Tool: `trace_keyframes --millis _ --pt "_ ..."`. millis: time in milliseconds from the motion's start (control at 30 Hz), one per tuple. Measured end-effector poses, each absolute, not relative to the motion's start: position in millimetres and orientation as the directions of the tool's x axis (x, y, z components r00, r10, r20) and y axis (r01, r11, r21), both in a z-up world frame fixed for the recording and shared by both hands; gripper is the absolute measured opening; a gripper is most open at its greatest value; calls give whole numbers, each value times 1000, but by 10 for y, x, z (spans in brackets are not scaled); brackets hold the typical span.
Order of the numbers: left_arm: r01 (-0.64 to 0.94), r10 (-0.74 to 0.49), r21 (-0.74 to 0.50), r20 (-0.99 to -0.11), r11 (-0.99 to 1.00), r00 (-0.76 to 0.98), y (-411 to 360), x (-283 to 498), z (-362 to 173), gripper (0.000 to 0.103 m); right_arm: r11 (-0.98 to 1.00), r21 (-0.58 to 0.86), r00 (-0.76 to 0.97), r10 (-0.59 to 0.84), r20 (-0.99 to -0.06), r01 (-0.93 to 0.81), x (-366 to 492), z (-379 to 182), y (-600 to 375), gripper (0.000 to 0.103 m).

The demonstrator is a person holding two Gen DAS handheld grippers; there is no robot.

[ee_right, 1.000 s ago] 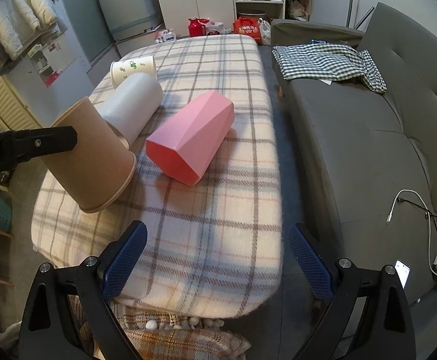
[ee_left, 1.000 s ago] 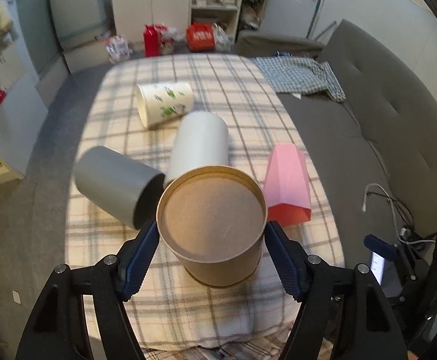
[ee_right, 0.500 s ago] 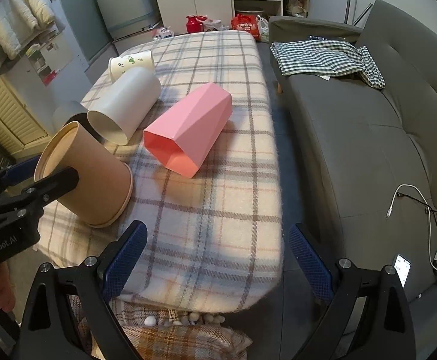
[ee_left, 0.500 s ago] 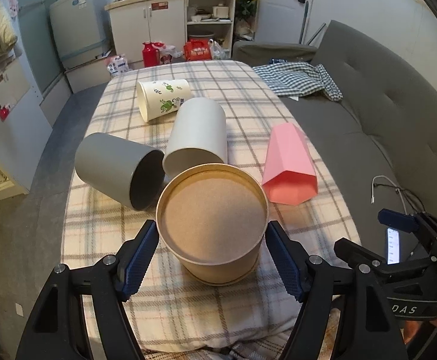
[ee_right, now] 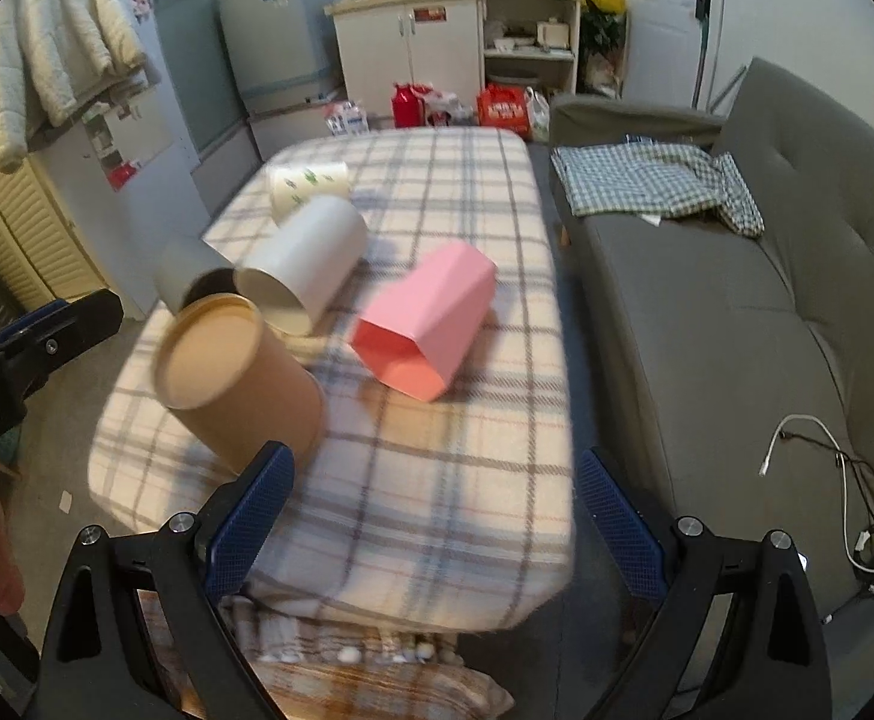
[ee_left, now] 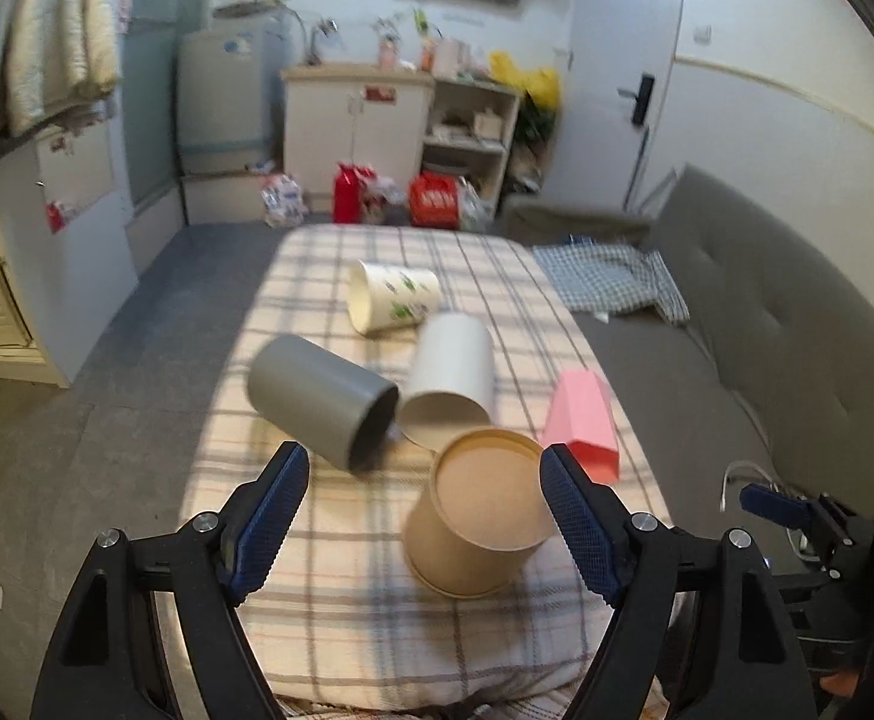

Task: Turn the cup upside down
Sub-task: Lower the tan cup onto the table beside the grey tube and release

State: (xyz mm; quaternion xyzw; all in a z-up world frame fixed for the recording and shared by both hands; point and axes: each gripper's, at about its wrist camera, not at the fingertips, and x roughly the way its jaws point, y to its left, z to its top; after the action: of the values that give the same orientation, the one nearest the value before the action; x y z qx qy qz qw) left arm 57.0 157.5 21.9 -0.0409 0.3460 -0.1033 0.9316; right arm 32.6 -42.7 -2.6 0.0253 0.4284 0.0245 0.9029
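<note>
1. Brown paper cup (ee_left: 478, 515): stands mouth-down, closed base uppermost, on the near part of the tabletop (ee_left: 329, 612). It leans somewhat in both views (fisheye or a true tilt, cannot tell which). Judged: the flip itself appears done; the step in hand is release and retreat.

2. Left gripper (ee_left: 422, 517): jaws spread wide, holding nothing. The brown cup sits toward the right jaw, a clear gap on the left side; whether the right pad touches it cannot be told.

3. Right gripper (ee_right: 436, 516): jaws wide apart, empty, hovering off the near edge of the tabletop.

4. Next move, judged: draw the left gripper straight back without brushing the wall of the cup, which looks light and easily toppled.

5. Neighbouring cups, all lying on their sides: grey cup (ee_left: 323, 400), white cup (ee_left: 452, 371), printed paper cup (ee_left: 393, 296), pink faceted cup (ee_right: 428, 319).

6. Surface: soft plaid cloth over the tabletop (yielding, an uneven footing for a rim).

7. Room: grey sofa (ee_right: 755, 312) alongside, checked shirt (ee_right: 656, 179) on it; white cabinet (ee_left: 356, 120) and open shelves at the far wall; cables on the floor.
</note>
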Motion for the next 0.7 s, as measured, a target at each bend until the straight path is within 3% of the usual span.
trace_keyframes --millis 200,467,567,700 --pt "133 -135 -44 -556 990 820 1673 283 168 82 997 49 735 80 -674 -63 115 71 -131 96" --pt "112 -122 -53 -561 992 819 1839 46 -42 84 997 56 791 80 -606 -58 -113 113 -88 96" --pt "89 -112 -69 -551 994 827 1912 -39 -77 100 997 68 791 78 -607 -46 -138 97 -119 96" --pt "78 -121 -102 -535 992 836 2005 -127 -90 102 996 74 778 79 -623 -42 -161 52 -147 96"
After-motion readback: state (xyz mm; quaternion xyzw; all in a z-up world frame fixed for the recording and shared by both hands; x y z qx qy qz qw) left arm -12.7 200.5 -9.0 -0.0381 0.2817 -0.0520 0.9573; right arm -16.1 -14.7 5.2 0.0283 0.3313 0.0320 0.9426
